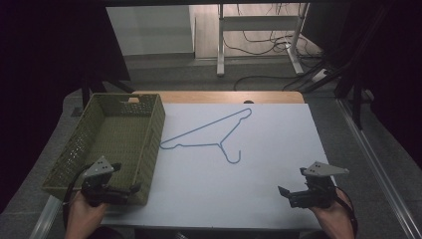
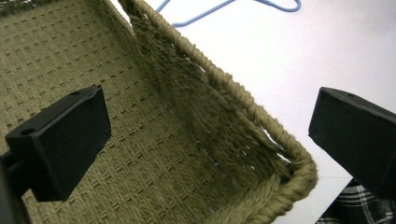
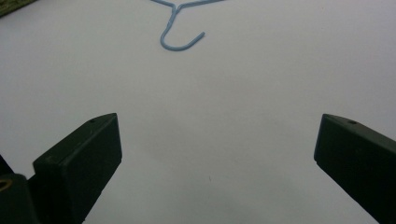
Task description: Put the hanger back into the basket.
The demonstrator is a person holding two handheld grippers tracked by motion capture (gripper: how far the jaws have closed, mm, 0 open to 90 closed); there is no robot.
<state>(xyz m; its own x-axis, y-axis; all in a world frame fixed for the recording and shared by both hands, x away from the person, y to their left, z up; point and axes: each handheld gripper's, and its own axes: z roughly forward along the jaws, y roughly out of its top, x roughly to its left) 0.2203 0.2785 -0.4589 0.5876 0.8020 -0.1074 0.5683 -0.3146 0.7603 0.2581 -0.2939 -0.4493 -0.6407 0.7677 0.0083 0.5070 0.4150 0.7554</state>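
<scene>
High view: showed a blue wire hanger (image 1: 211, 134) flat on the white table cover (image 1: 278, 164), middle of the table, hook toward the near side, just right of a woven basket (image 1: 149, 134) at the left. Left gripper (image 1: 122, 191) held over the basket's near right corner; right gripper (image 1: 291, 195) hovering low at the near right, well apart from the hanger. Neither touching it, so judged to be the opening step, before any reach. Left gripper view: looked down into the basket (image 2: 261, 116), nothing lying in the visible part; jaws spread wide, nothing between them, one over the weave, the other past the rim; a strip of the hanger (image 2: 219, 7) beyond the rim, plus a checked cloth (image 2: 355, 207) at the near edge, unseen from above. Right gripper view: jaws likewise wide apart and empty over bare cover, the hook (image 3: 180, 39) ahead at the far side, shown in more detail than from above. Next move judged to call for carrying the right gripper forward to the hook or neck, lowering onto the thin wire and closing squarely, since flat wire gives little to pinch.
</scene>
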